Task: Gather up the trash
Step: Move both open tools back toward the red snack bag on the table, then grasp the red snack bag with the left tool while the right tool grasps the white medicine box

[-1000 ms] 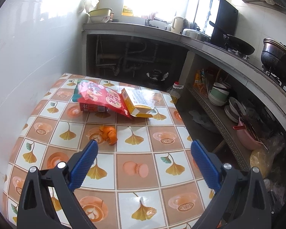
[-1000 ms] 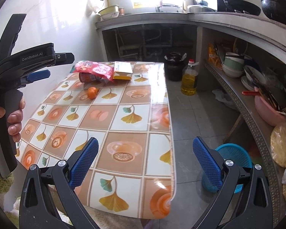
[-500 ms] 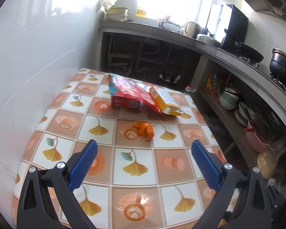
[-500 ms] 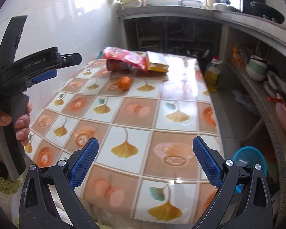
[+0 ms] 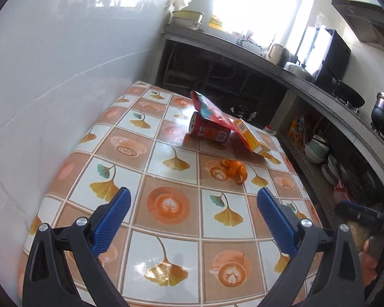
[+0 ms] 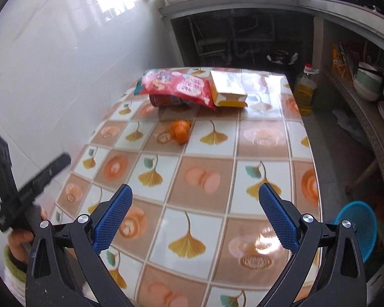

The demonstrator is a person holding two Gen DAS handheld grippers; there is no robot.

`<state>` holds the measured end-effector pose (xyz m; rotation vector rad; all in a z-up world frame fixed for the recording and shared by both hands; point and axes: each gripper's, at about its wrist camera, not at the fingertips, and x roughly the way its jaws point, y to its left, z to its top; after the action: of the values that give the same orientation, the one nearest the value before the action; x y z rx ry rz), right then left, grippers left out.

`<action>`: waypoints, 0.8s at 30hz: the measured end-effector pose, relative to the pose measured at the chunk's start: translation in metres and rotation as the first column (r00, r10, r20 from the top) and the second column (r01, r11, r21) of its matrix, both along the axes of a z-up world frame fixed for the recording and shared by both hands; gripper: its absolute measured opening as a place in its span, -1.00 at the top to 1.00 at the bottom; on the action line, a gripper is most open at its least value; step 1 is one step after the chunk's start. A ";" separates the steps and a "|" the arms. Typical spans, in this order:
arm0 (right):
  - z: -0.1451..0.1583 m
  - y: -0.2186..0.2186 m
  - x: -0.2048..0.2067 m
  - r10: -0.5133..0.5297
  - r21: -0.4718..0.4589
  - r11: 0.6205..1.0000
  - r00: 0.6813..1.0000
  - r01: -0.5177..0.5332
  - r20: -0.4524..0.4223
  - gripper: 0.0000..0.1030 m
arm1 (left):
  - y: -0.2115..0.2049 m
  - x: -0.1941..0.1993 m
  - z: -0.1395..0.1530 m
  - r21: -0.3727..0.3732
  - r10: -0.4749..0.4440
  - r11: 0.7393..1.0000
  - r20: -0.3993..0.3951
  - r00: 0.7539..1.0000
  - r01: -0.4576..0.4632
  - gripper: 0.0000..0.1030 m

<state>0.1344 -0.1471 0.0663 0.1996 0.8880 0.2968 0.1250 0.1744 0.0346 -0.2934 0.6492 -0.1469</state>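
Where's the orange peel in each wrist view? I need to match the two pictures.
Left wrist: orange peel right of centre on the table, nearer than the red can.
Right wrist: orange peel just left of centre, in front of the same can.
Shared landmark: the yellow box.

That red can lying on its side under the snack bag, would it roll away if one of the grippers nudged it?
Probably. The red can lies on its side on a glossy table, so a push across its length would likely roll it. The snack bag draped over it looks thin and floppy, so it would likely slide off rather than hold it. Whether the can is empty cannot be told.
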 end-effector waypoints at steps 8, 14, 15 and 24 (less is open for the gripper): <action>0.007 -0.015 0.086 -0.006 0.055 0.998 1.000 0.007 -0.012 -0.83 | 0.013 0.007 -0.012 -0.065 -0.030 0.997 -0.014 0.999 0.029 -0.87; -0.002 -0.016 0.178 0.041 0.037 0.999 0.998 -0.039 -0.039 -0.83 | 0.008 0.015 -0.011 -0.069 -0.063 0.996 -0.005 0.998 0.062 -0.87; -0.005 -0.016 0.195 0.028 0.020 0.999 0.999 -0.027 -0.046 -0.83 | 0.008 0.017 -0.009 -0.068 -0.066 0.996 -0.003 0.998 0.065 -0.87; -0.056 -0.023 0.289 -0.005 0.053 0.998 0.977 0.016 -0.213 -0.84 | 0.003 0.092 0.032 -0.137 -0.105 0.985 0.033 0.994 0.109 -0.87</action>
<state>0.4234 -0.1703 0.0100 0.2903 1.0911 0.2936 0.2172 0.1777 0.0671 -0.3904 0.6307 -0.2990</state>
